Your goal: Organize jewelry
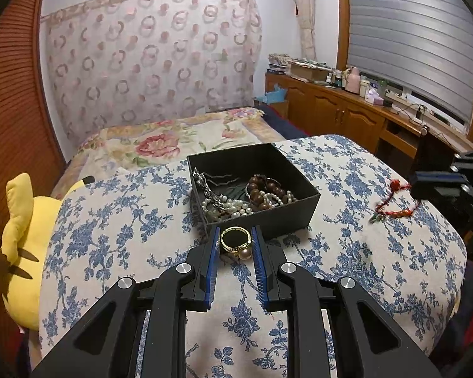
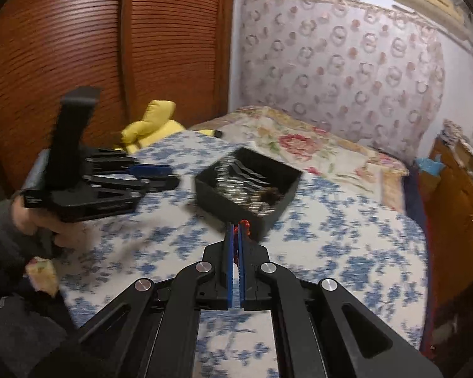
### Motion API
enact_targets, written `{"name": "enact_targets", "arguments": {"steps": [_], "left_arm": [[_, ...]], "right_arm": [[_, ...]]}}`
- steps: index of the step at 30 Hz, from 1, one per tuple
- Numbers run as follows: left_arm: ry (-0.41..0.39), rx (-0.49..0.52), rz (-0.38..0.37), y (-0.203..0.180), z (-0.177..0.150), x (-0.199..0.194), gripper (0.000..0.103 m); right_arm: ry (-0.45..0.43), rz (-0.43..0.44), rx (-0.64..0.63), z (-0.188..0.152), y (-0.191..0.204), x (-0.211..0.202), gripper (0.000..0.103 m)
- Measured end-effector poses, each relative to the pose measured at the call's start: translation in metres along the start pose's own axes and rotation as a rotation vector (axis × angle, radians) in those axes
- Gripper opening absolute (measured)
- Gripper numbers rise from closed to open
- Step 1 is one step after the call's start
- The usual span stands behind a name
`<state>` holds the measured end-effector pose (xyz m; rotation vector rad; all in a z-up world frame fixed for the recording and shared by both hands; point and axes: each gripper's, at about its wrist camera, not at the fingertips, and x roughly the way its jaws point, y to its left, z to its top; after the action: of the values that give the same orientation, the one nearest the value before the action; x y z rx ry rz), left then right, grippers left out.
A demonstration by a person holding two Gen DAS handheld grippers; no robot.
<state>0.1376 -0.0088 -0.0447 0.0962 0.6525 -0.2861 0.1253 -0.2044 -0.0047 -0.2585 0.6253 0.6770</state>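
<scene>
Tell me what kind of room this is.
Most likely a bedroom in a home: a bed with a floral bedspread, a yellow plush toy beside the blue-flowered cover, and a wooden sideboard cluttered with bottles under a shuttered window.

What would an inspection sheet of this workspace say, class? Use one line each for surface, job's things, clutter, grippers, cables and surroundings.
Surface: blue floral cloth over a raised cushion on the bed.
Job's things: black box holding pearl strands and brown beads; gold ring with a pearl, just outside the box's near wall; red cord bracelet trailing over the cloth.
Clutter: yellow plush toy at the cloth's left edge.
Grippers: left hand-held gripper with its fingers either side of the ring, a gap showing; right hand-held gripper shut on the red cord bracelet.
Cables: wires on the sideboard top.
Surroundings: wooden sideboard, patterned curtain, window blind.
</scene>
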Motion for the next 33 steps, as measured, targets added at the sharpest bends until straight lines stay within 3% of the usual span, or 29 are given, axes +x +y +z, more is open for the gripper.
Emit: {"name": "enact_targets", "arguments": {"steps": [4, 10, 17, 18, 19, 21, 26, 29, 33], "left_arm": [[0.006, 0.000, -0.001, 0.000, -0.002, 0.000, 0.019], [0.006, -0.001, 0.001, 0.000, -0.003, 0.000, 0.019], [0.008, -0.003, -0.001, 0.001, -0.004, 0.001, 0.019], [0.008, -0.003, -0.002, 0.001, -0.005, 0.001, 0.019], [0.008, -0.002, -0.003, 0.001, -0.006, 0.001, 0.019], [0.010, 0.000, -0.003, 0.001, -0.007, 0.002, 0.019], [0.014, -0.002, -0.003, 0.001, -0.008, 0.003, 0.019], [0.014, 0.000, -0.002, 0.001, -0.008, 0.003, 0.019], [0.014, 0.000, -0.002, 0.001, -0.008, 0.003, 0.019]], "right_arm": [[0.031, -0.077, -0.036, -0.004, 0.004, 0.011, 0.003], [0.133, -0.130, 0.012, -0.029, -0.024, 0.044, 0.003], [0.189, -0.187, 0.030, -0.045, -0.042, 0.055, 0.004], [0.190, -0.201, 0.035, -0.047, -0.044, 0.055, 0.010], [0.186, -0.211, 0.043, -0.048, -0.046, 0.055, 0.026], [0.160, -0.187, 0.061, -0.050, -0.046, 0.052, 0.038], [0.149, -0.084, 0.049, -0.051, -0.028, 0.052, 0.038], [0.182, 0.005, 0.013, -0.055, -0.009, 0.063, 0.027], [0.214, 0.024, -0.032, -0.056, 0.007, 0.077, 0.025]]}}
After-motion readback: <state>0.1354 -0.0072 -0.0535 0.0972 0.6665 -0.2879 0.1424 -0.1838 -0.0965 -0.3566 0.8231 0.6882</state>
